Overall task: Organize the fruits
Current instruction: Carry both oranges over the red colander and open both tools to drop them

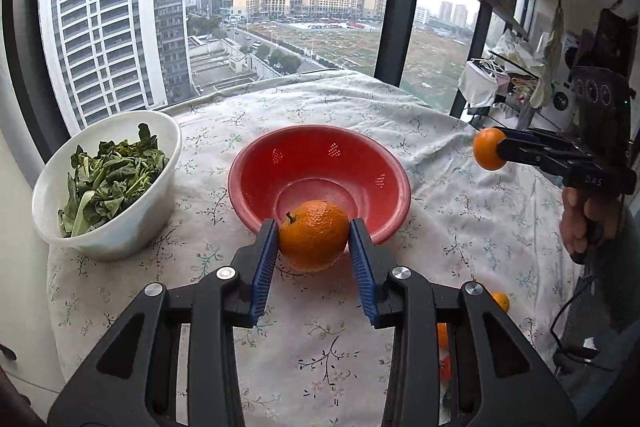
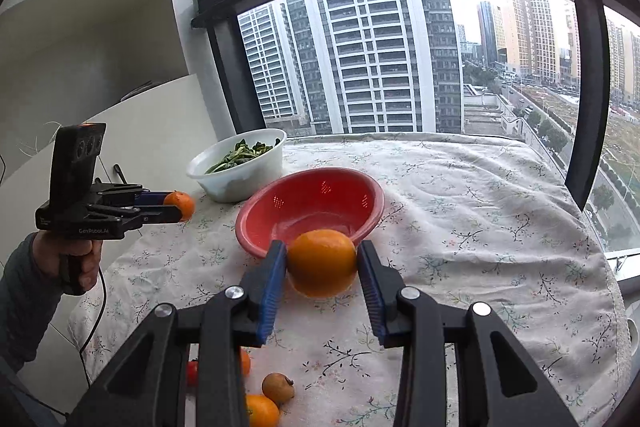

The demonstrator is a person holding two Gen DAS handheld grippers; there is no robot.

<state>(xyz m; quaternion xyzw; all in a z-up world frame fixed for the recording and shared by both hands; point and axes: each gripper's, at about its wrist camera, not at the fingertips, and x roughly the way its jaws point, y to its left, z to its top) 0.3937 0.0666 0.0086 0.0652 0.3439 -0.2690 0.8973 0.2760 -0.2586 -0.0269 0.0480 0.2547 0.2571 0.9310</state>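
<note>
Table, floral cloth, lies under both my grippers. Red colander sits just ahead of my left gripper and ahead-left of my right gripper. White bowl of greens stands left of the colander, close beside it. Left gripper clamped on an orange, stem showing, held above the colander's near rim. Right gripper clamped on a second orange, also lifted clear of the cloth. Loose fruit lies on the cloth below my right gripper.
</note>
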